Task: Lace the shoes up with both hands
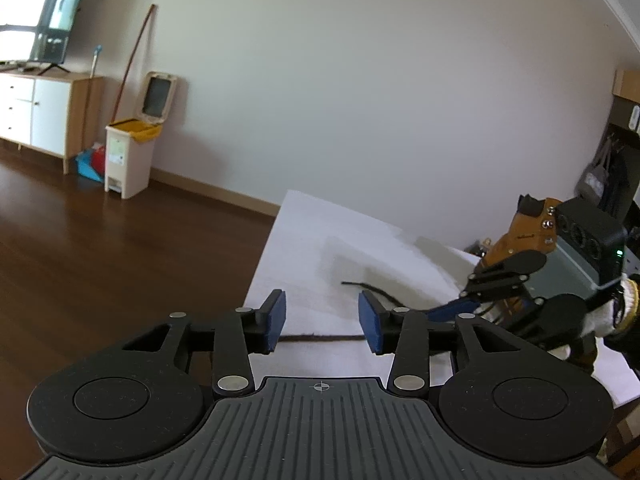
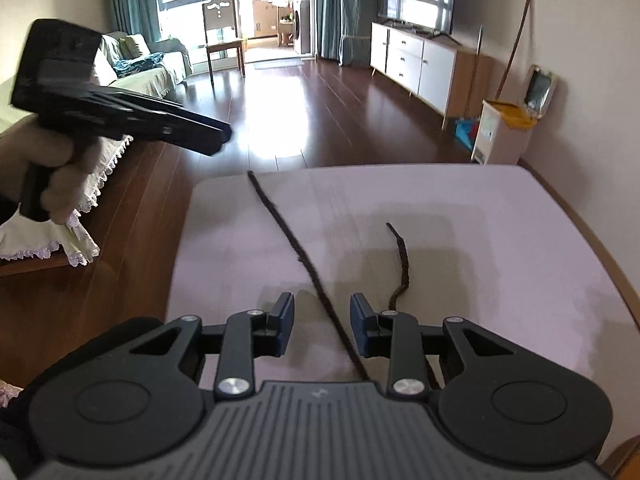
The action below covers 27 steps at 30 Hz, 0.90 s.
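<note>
A tan boot [image 1: 520, 236] stands at the right end of the white table [image 1: 304, 248]. Two dark laces trail from it. In the left wrist view one lace [image 1: 320, 336] lies flat on the table, crossing the gap of my open left gripper [image 1: 322, 326] without touching the pads. The other lace end [image 1: 360, 285] lies further out. My right gripper [image 1: 452, 310] reaches in by the boot, held by a gloved hand [image 1: 624, 304]. In the right wrist view the long lace [image 2: 288, 236] runs between the jaws of the open right gripper [image 2: 322, 326], untouched. A shorter lace [image 2: 400, 256] lies to its right. The left gripper [image 2: 220, 138] hovers at upper left.
The table's left edge [image 2: 180, 248] drops to a dark wooden floor [image 1: 120, 260]. A pedal bin [image 1: 128, 160] and a TV cabinet [image 1: 44, 112] stand by the wall. A cloth-covered low table [image 2: 80, 216], a sofa [image 2: 144, 68] and a chair [image 2: 222, 36] lie beyond.
</note>
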Available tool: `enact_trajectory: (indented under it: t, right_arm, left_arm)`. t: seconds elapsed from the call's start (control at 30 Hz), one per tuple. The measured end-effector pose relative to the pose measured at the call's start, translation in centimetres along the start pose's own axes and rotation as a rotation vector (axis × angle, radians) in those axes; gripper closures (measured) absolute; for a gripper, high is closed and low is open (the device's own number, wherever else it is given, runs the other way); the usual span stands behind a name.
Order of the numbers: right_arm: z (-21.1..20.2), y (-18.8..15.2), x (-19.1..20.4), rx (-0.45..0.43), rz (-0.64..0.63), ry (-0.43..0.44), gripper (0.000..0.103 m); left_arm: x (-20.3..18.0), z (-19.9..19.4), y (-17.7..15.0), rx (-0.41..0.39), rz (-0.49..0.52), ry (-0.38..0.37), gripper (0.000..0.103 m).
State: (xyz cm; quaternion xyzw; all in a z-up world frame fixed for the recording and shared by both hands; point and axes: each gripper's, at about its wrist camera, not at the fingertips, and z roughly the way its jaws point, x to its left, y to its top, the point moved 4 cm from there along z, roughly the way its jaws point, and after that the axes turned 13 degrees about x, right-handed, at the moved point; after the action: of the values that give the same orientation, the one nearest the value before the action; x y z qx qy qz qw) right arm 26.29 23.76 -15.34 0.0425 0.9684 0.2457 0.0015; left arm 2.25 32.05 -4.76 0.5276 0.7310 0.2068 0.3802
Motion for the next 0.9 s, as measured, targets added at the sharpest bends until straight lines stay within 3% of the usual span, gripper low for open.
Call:
enact_trajectory:
  t: [0.07, 0.13, 0.3, 0.47, 0.67, 0.73, 0.77, 0.9]
  right_arm:
    - [0.5, -0.4, 0.0, 0.006, 0.000, 0.001, 0.077]
    - [0.3, -0.6, 0.0, 0.005, 0.010, 0.002, 0.100]
    - [-1.5, -2.7, 0.9, 0.062, 0.039, -0.097, 0.100]
    - [-5.5, -7.7, 2.6, 0.099, 0.147, -0.156, 0.100]
    - [-8.1, -12.0, 5.1, 0.149, 0.180, -0.204, 0.100]
    - [-8.5, -12.8, 5.5, 0.157, 0.172, -0.209, 0.093]
    - [-8.6, -12.8, 5.5, 0.157, 0.171, -0.212, 0.082]
    - [-9.3, -10.4, 5.1, 0.040, 0.185, -0.183, 0.081]
  left_arm:
    - [0.0, 0.1, -0.1, 0.000, -0.010, -0.006, 0.057]
    - [-0.1, 0.3, -0.2, 0.003, -0.025, -0.022, 0.056]
    - [-1.5, 0.8, -0.8, 0.040, -0.036, -0.090, 0.050]
    - [-3.7, 2.1, -1.5, 0.091, -0.020, -0.152, 0.050]
    - [-5.7, 4.2, -1.4, 0.127, -0.033, -0.167, 0.049]
    - [-6.1, 4.6, -1.2, 0.131, -0.035, -0.149, 0.049]
    - [-6.3, 4.8, -1.1, 0.132, -0.036, -0.141, 0.049]
    - [-5.6, 3.9, -0.8, 0.099, -0.054, -0.121, 0.049]
